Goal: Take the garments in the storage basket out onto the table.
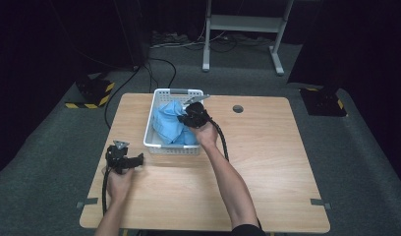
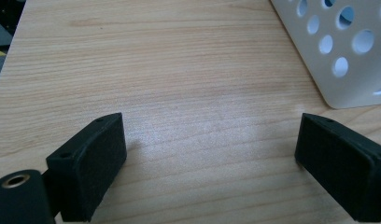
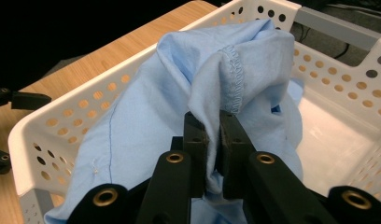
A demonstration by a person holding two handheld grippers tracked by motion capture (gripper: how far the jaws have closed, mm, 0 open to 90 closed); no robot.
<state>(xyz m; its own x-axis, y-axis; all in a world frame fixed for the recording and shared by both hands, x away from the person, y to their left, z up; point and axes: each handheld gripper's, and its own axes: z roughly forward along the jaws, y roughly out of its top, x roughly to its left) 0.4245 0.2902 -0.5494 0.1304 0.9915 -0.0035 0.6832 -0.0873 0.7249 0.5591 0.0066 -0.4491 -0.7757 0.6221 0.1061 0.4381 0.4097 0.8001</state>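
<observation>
The person's forearms enter at the near edge of the wooden surface (image 1: 267, 162), the nearest things to the high camera. The surface is a light wood-grain top with a round grommet hole (image 1: 238, 108) toward its far side.

The white perforated basket (image 1: 152, 129) stands on the surface, left of centre and toward the far edge. It has round holes in its walls and a grey handle bar on its far rim. In the left gripper view, one rounded corner of the basket (image 2: 347, 60) sits just beyond the right-hand jaw, apart from it.

A light blue cloth (image 1: 170, 123) lies bunched in the basket, heaped above the rim on the left side. In the right gripper view the cloth (image 3: 146, 116) shows a stitched hem running down a raised fold.

The right hand-held gripper (image 1: 193, 117) is over the basket's right part. Its jaws are clamped together on a fold of the cloth just below the hem, seen in the right gripper view (image 3: 213, 140).

The left hand-held gripper (image 1: 124, 158) is low over the bare surface, near the basket's near-left corner. Its jaws stand wide apart with nothing between them, seen in the left gripper view (image 2: 209, 158).
</observation>
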